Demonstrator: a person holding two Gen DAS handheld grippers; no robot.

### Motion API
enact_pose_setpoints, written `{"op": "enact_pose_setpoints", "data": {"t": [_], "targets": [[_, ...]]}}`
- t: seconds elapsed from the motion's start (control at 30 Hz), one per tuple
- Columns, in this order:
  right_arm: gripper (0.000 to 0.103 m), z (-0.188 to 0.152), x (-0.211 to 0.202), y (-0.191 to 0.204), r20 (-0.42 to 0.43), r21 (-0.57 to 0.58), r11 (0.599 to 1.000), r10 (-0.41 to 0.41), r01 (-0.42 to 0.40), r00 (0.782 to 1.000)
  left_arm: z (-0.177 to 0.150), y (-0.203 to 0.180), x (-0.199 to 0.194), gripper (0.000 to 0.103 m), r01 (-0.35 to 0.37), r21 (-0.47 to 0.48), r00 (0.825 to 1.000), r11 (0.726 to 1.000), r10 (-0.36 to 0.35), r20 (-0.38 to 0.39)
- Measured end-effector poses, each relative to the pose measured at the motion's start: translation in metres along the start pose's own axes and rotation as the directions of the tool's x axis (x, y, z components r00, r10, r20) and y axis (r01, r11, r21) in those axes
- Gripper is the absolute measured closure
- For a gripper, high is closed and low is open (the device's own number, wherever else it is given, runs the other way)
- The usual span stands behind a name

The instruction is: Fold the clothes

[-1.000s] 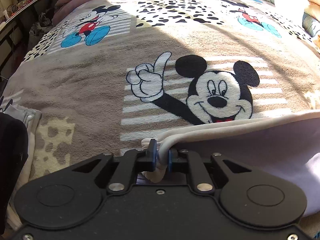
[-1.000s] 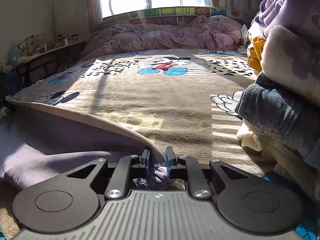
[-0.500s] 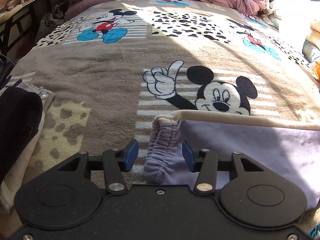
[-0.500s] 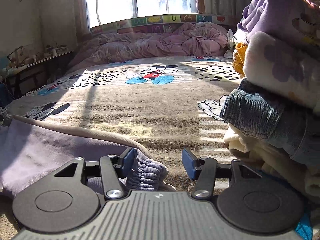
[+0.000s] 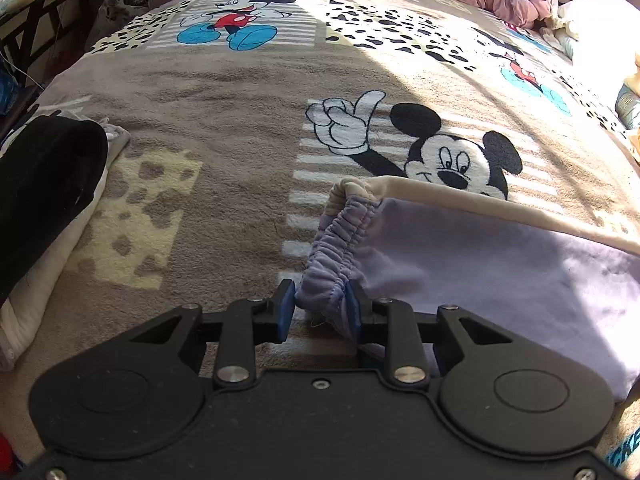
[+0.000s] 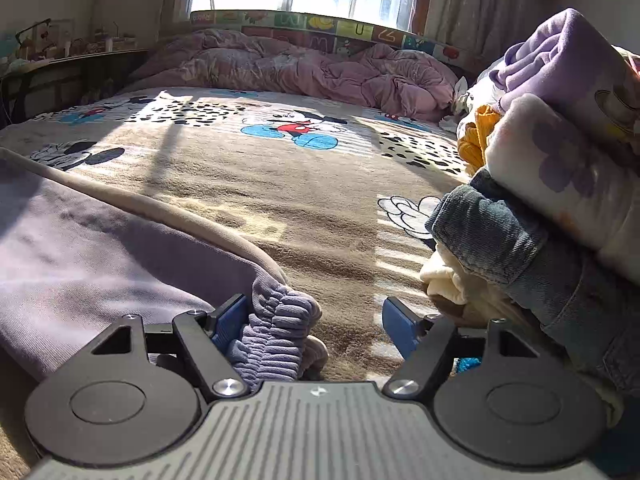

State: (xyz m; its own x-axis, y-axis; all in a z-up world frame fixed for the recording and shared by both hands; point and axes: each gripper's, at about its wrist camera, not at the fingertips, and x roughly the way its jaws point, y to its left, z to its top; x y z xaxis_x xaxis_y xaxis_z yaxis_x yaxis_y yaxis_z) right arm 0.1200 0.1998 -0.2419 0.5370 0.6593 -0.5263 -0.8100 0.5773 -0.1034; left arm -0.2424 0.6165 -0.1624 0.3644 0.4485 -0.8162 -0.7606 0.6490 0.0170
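where it lies flat, the lilac garment (image 5: 500, 280) shows gathered elastic ends.

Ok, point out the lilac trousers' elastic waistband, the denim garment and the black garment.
elastic waistband (image 5: 340, 248): left wrist view, gathered ribbing.
denim garment (image 6: 488, 236): right wrist view, folded edge.
black garment (image 5: 44, 176): left wrist view, top surface.

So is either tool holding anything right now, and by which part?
Nothing gripped. Left tool closing around elastic cuff of lilac garment; right tool opening, other cuff loose between jaws.
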Motion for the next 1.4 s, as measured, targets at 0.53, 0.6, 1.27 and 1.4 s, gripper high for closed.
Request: {"op": "enact_pose_setpoints", "data": {"t": [0.53, 0.6, 1.27, 1.4], "targets": [[0.069, 0.016, -0.022, 0.012, 0.123, -0.047, 0.987, 0.158, -0.153, 0.980, 0.019, -0.064, 0.060, 0.066, 0.017, 0.098, 0.992, 0.995, -0.029, 0.123], [0.069, 0.012, 0.000, 0.011, 0.019, -0.018, 0.989, 0.150, -0.149, 0.989, 0.018, -0.067, 0.065, 0.064, 0.010, 0.096, 0.993, 0.995, -0.021, 0.118], [0.058, 0.006, -0.038, 0.010, 0.058, 0.019, 0.953, 0.300, -0.302, 0.952, -0.012, 0.017, -0.030, 0.045, 0.217, -0.369, 0.956, 0.904, -0.121, 0.267], [0.056, -0.001, -0.030, 0.019, 0.009, 0.036, 0.955, 0.294, -0.294, 0.956, -0.045, 0.034, -0.041, 0.045, 0.307, -0.532, 0.943, 0.789, -0.178, 0.281]]}}
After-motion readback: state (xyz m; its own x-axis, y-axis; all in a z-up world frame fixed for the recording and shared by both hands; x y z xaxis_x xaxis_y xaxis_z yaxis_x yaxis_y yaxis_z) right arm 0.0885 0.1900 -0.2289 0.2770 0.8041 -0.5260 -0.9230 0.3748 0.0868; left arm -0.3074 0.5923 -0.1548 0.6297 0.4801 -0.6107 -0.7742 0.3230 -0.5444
